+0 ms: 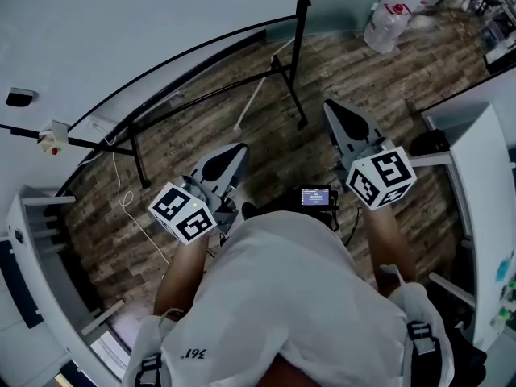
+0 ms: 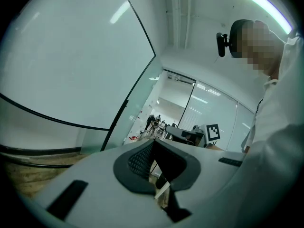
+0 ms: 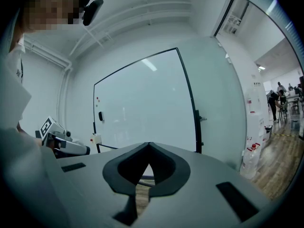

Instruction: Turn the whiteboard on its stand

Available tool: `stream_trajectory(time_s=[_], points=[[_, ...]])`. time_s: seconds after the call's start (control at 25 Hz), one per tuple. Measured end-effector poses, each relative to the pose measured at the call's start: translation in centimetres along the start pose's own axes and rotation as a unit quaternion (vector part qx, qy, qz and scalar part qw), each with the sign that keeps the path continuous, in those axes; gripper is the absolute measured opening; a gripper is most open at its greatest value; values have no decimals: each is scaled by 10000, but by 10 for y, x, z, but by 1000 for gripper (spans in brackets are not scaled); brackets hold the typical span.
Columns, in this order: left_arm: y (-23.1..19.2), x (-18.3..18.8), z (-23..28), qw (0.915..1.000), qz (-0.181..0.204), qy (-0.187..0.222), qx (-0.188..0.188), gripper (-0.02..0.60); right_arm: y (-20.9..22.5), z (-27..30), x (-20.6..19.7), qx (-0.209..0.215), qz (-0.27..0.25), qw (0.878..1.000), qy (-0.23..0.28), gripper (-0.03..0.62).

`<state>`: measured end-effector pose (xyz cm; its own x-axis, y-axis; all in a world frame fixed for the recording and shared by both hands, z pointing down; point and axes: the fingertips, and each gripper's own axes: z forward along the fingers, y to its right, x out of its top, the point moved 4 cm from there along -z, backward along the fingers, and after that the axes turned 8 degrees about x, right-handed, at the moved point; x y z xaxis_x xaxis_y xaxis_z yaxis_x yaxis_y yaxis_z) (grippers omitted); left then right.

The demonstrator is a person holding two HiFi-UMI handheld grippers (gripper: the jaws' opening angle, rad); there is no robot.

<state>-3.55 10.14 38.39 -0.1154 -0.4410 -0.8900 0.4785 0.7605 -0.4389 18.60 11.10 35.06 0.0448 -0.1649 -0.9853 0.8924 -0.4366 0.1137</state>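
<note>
Large white whiteboard with thin black frame (image 1: pixel 121 31) fills the upper left of the head view, tilted on its black metal tube stand (image 1: pixel 297 55), whose legs run across upper centre over the brown wood-plank floor (image 1: pixel 266 160). Left gripper (image 1: pixel 234 153) sits lower centre-left, jaws together, nothing between them. Right gripper (image 1: pixel 334 111) is centre-right, jaws also pressed together and empty. Both point toward the stand but are apart from it, not touching board or legs (board looms ahead in both gripper views). Clear plastic bottle (image 1: pixel 387 24) stands at upper right, white table (image 1: pixel 484 176) along the right edge.
</note>
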Motion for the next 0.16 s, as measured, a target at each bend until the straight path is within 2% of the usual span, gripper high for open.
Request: stream_trajectory(time_s=[0.16], points=[[-2, 4, 5, 9999, 97, 90, -30, -2, 3, 5, 3, -22, -162, 9999, 48, 25]])
